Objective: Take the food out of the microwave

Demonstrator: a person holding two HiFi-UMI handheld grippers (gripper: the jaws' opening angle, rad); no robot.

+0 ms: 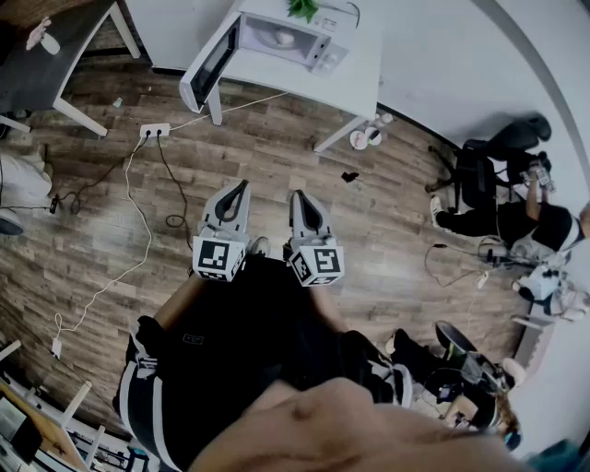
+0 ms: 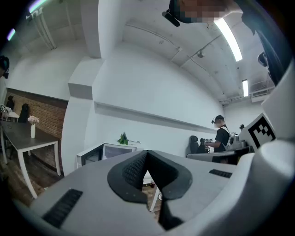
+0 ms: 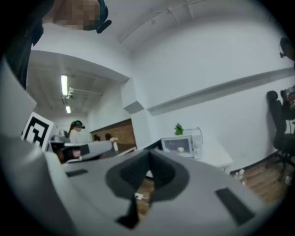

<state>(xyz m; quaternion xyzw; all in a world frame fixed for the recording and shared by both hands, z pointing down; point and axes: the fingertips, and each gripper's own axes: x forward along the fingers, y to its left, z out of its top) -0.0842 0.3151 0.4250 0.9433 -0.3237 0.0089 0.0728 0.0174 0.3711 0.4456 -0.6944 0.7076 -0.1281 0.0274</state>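
Far off on the white table [image 1: 358,85], the food [image 1: 280,38] sits inside the microwave [image 1: 324,50], its door [image 1: 210,66] swung open leftward. The left gripper [image 1: 240,187] and right gripper [image 1: 301,195] are near, both closed and empty. Best to cross the bare floor [image 1: 277,152], open the jaws, and reach in clear of the door's edge.

One microwave [image 1: 318,48], one plant [image 1: 302,9], two grippers [image 1: 241,187] [image 1: 300,196]

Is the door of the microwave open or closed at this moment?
Open. In the head view the microwave door stands swung out to the left of the microwave, and the inside is exposed.
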